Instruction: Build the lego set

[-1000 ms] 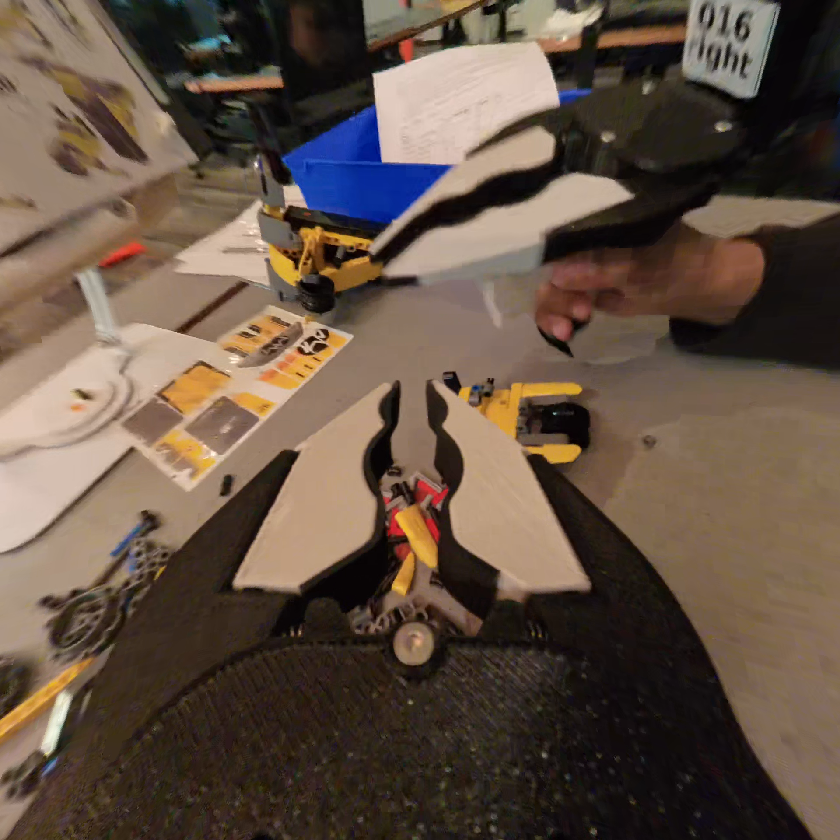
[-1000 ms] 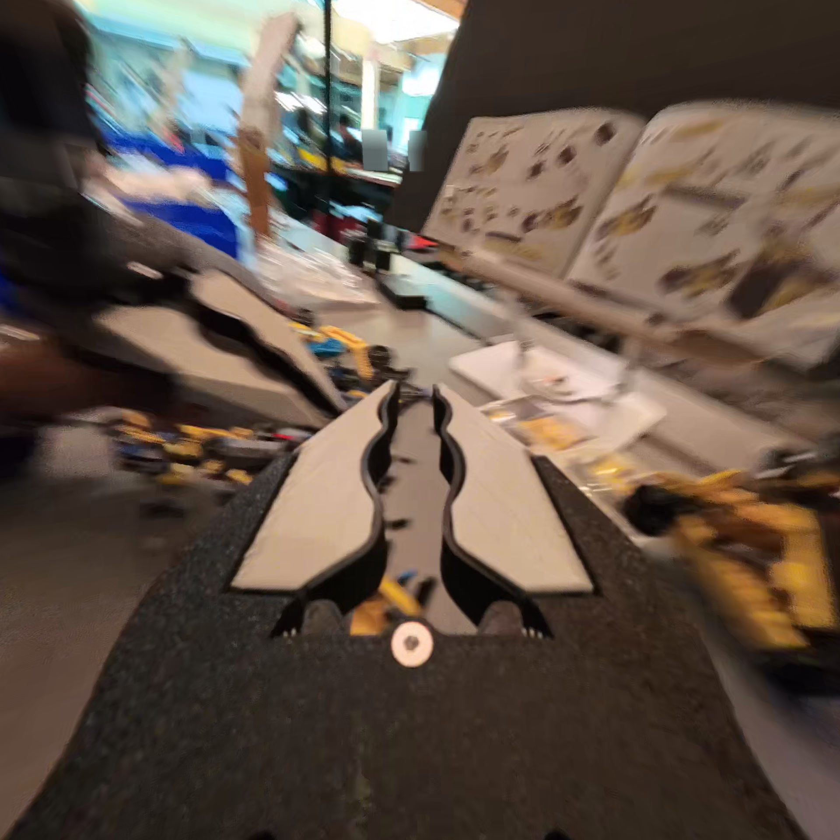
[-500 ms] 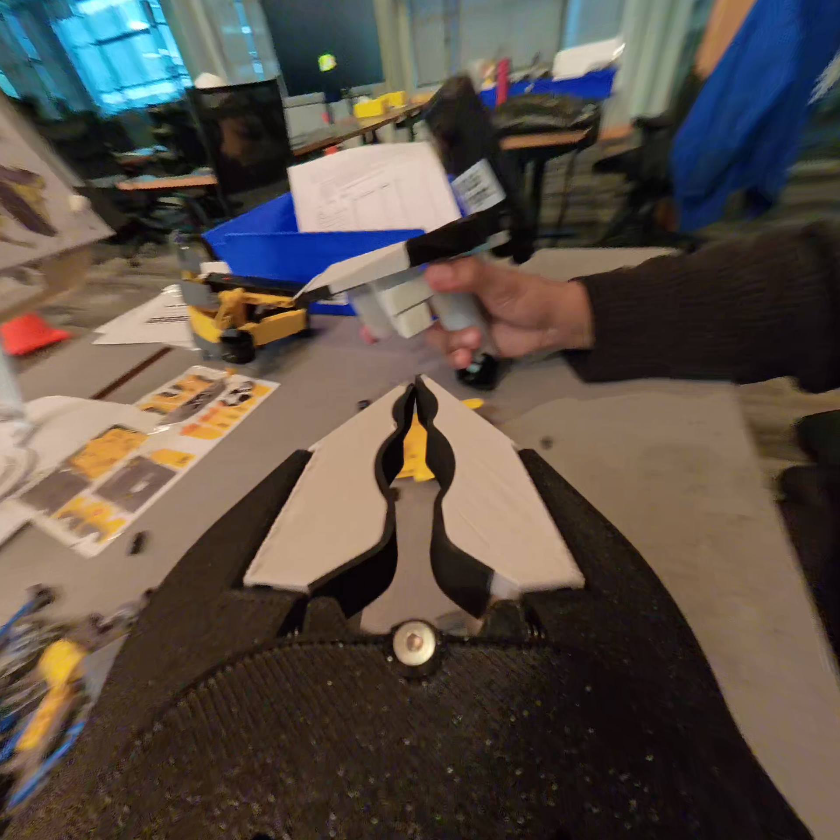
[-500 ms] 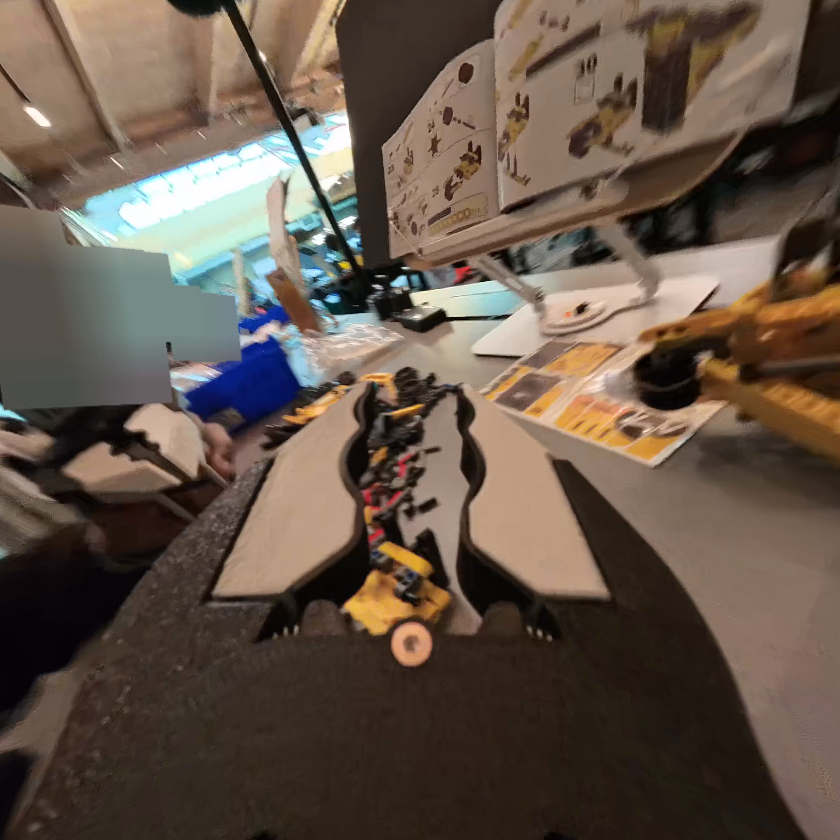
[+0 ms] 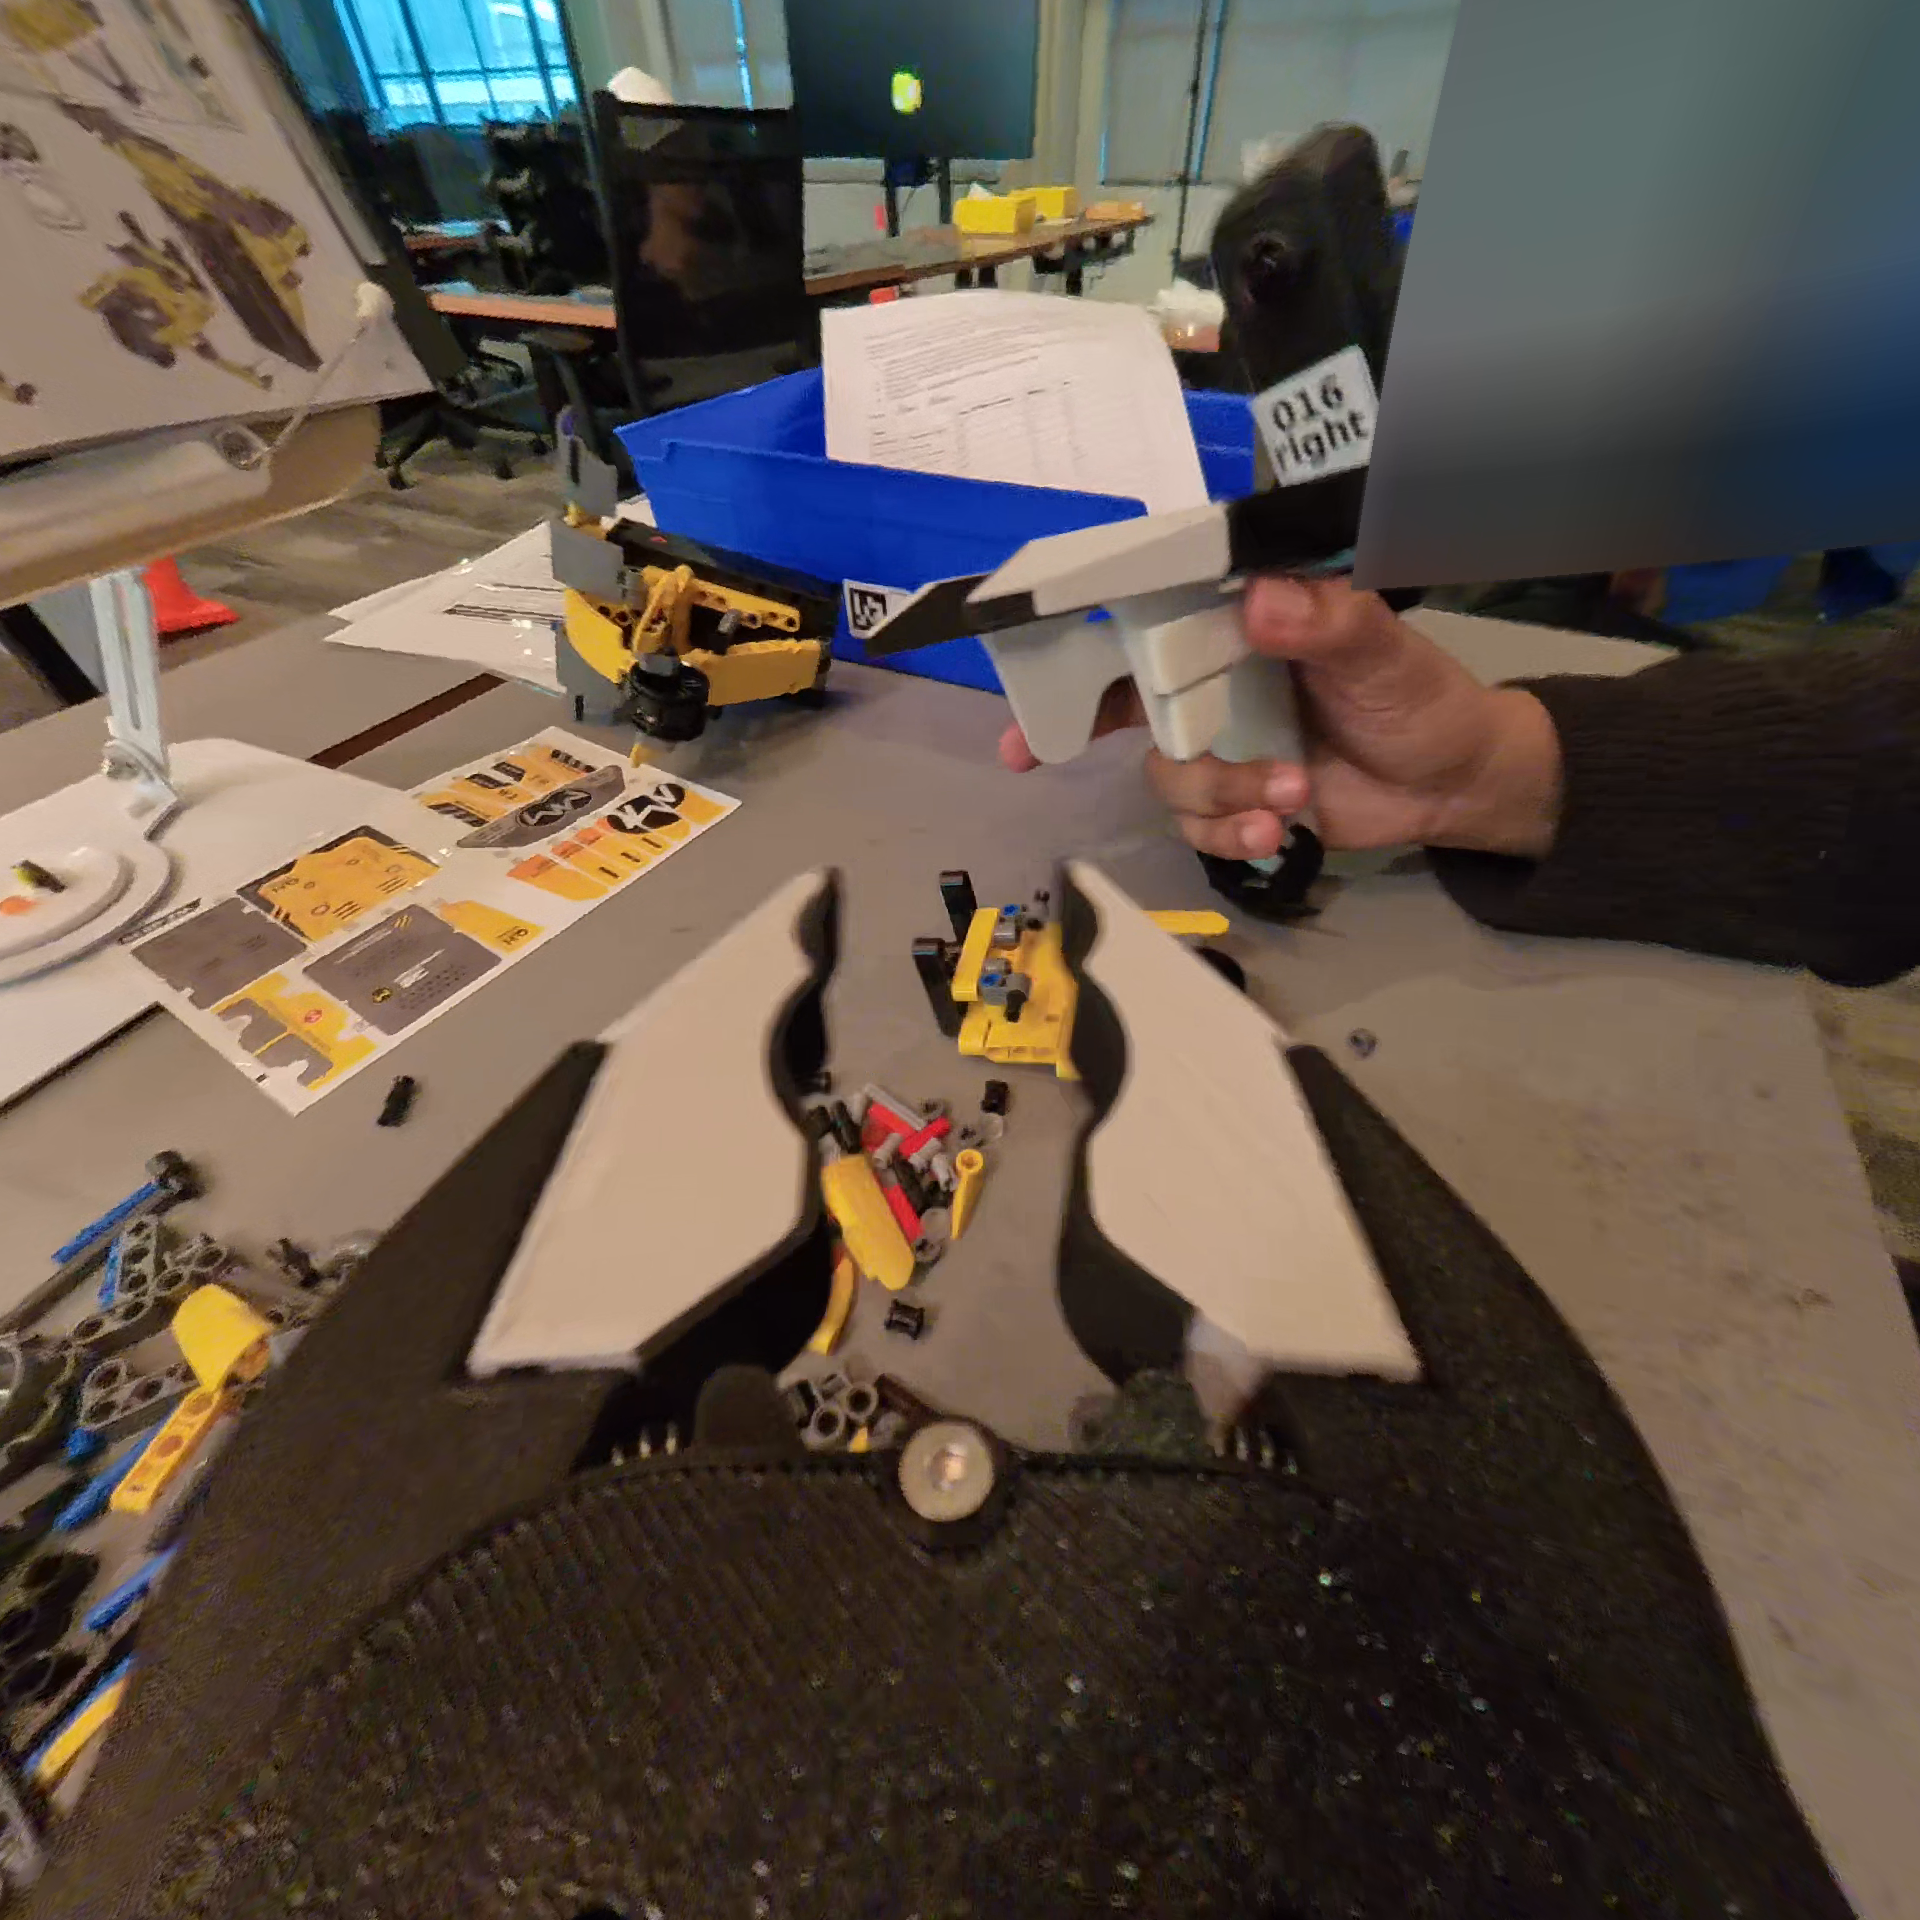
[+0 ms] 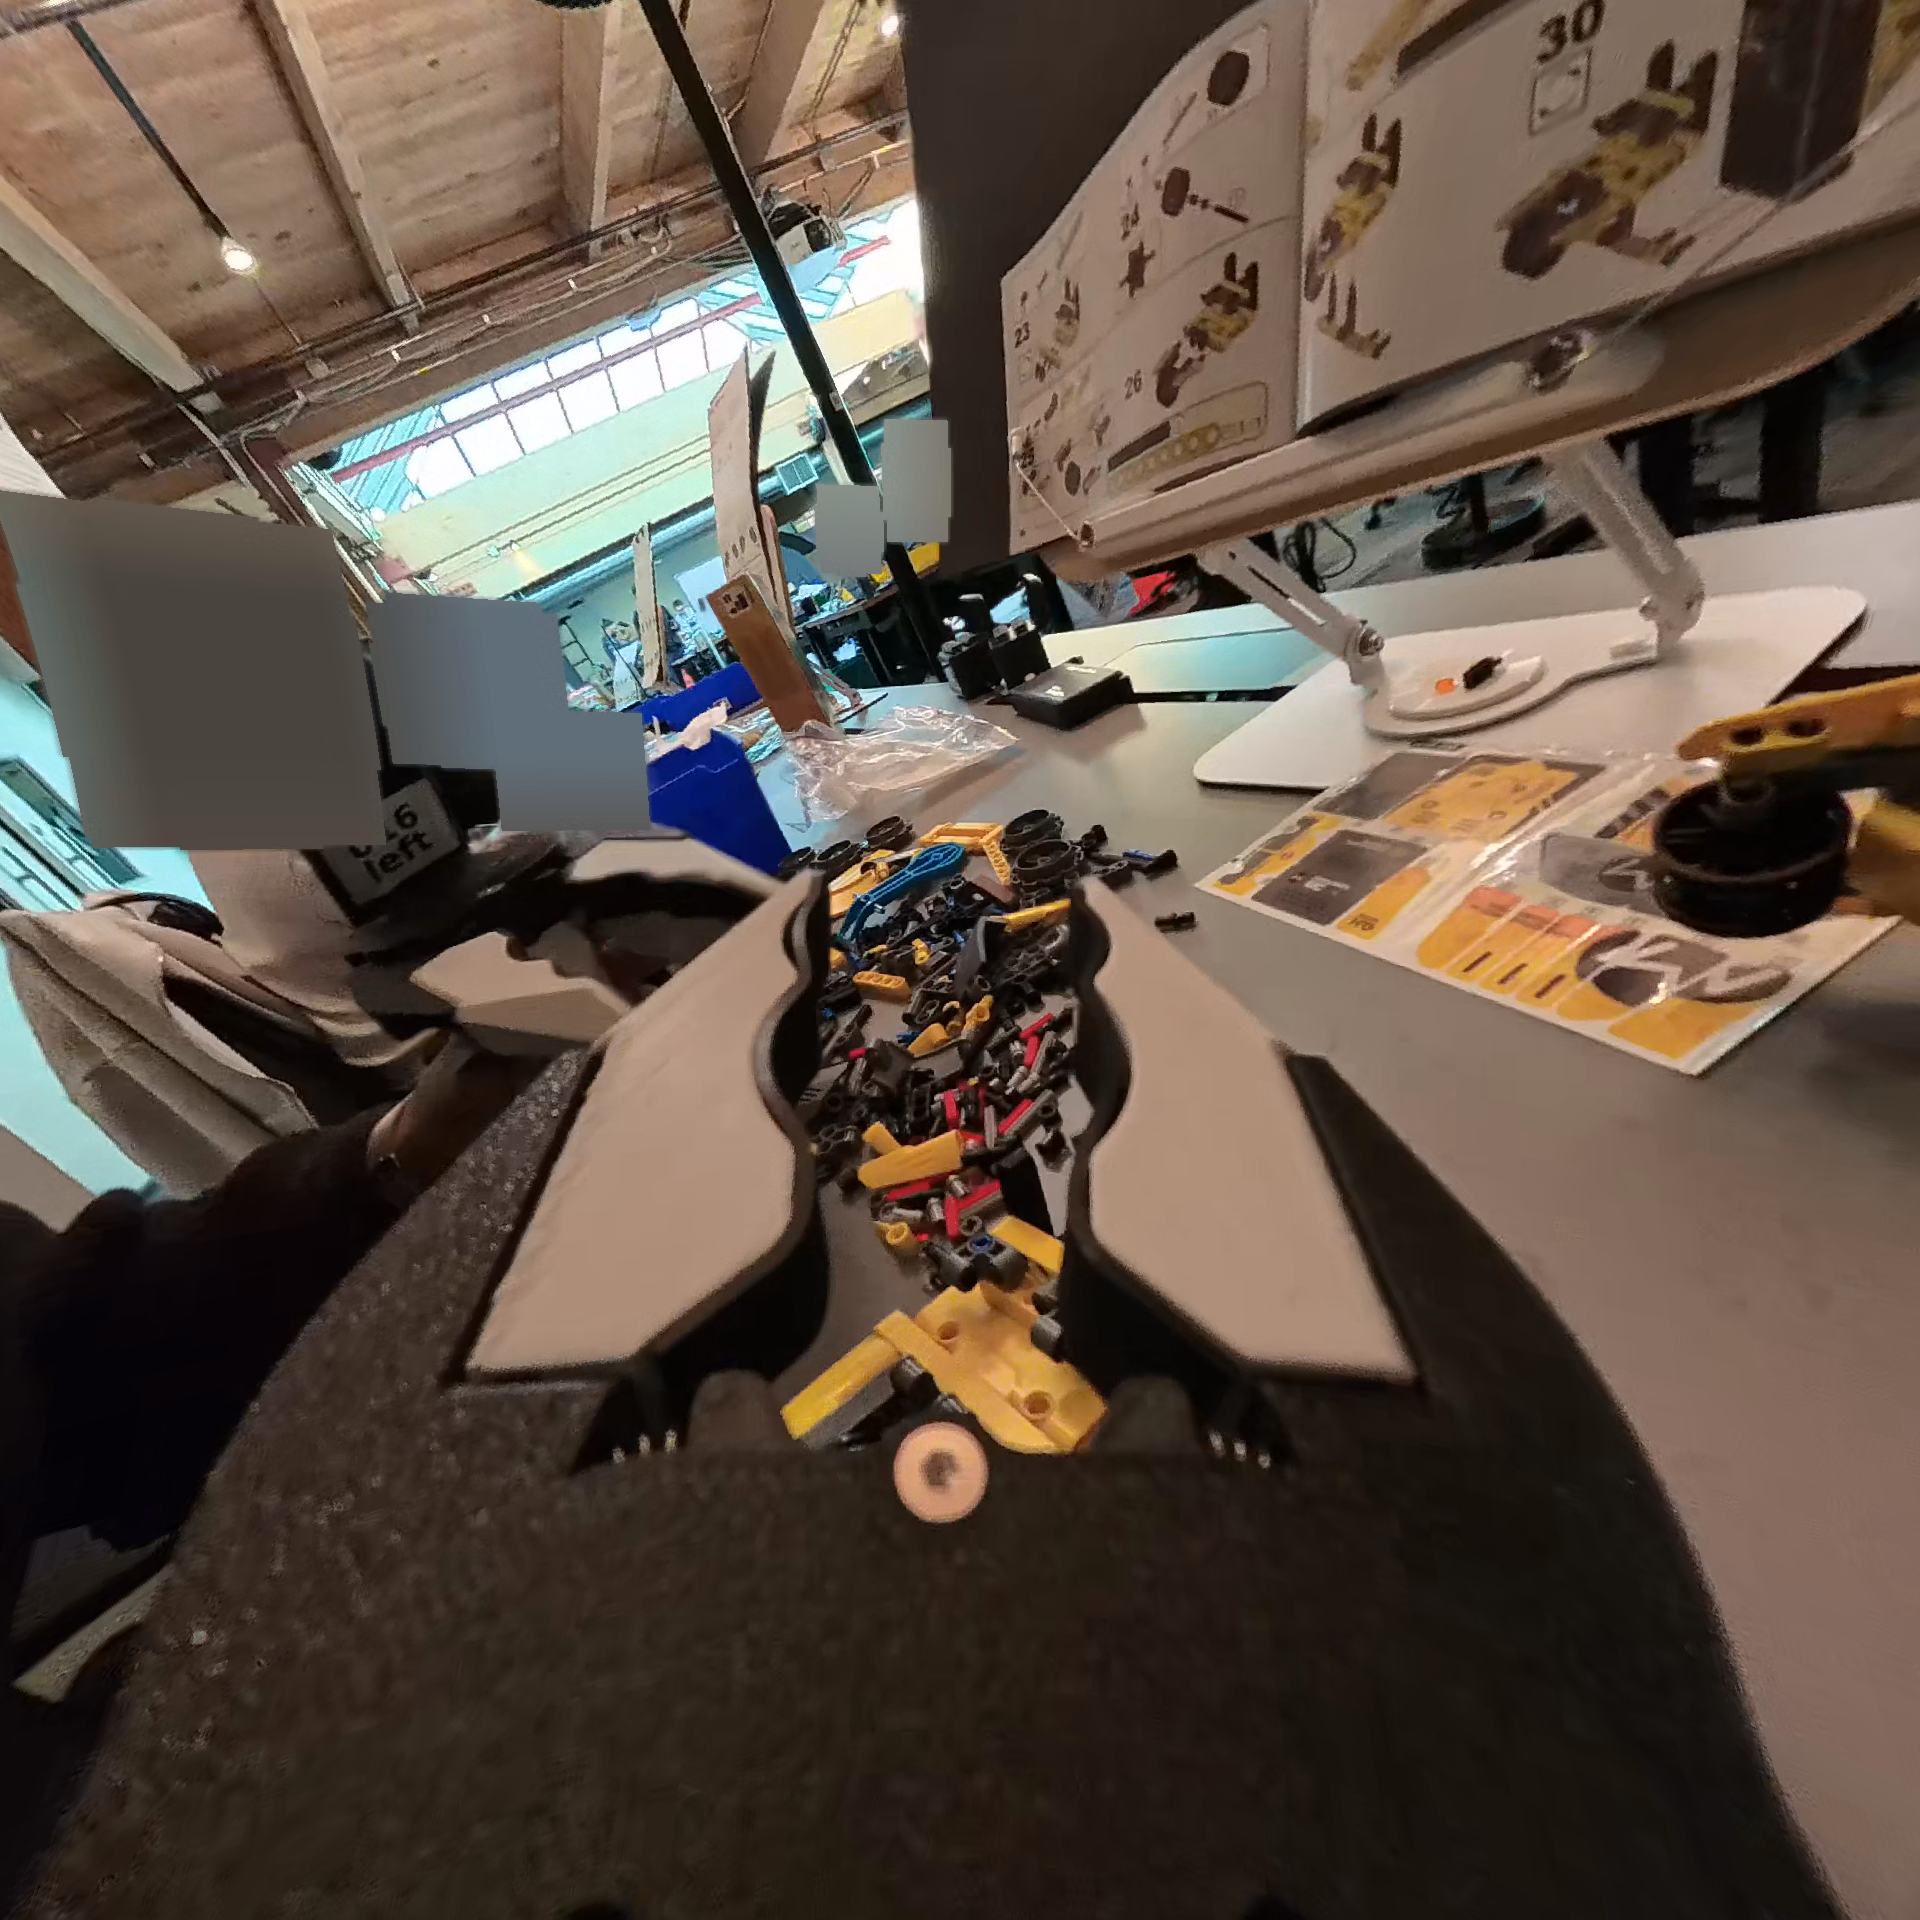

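Below, the left gripper (image 5: 948, 914) hangs over the grey table (image 5: 1558, 1195) with its two fingers spread wide and nothing between them; a small yellow and black brick assembly (image 5: 1013, 982) lies on the table in the gap near the tips, just beside the inner edge of the right-hand finger, not touched as far as can be seen. Closer to the gripper's base a little heap of loose red, yellow and grey pieces (image 5: 894, 1174) sits in the same gap. To that gripper's left lie a sticker sheet (image 5: 416, 914) and a wider scatter of loose parts (image 5: 125, 1309) near the picture's edge; to its right the table runs bare to its far edge. The right gripper (image 6: 951, 904), held by a hand (image 5: 1382, 727), is also spread and empty, raised above the table beyond the assembly. From its own camera the assembly shows low between its fingers, near their base, with a long pile of small pieces (image 6: 956, 1018) stretching ahead. A larger yellow model (image 5: 675, 634) stands before a blue bin (image 5: 883, 509), and an open instruction booklet (image 6: 1351, 229) rests on a white stand (image 6: 1507, 665).
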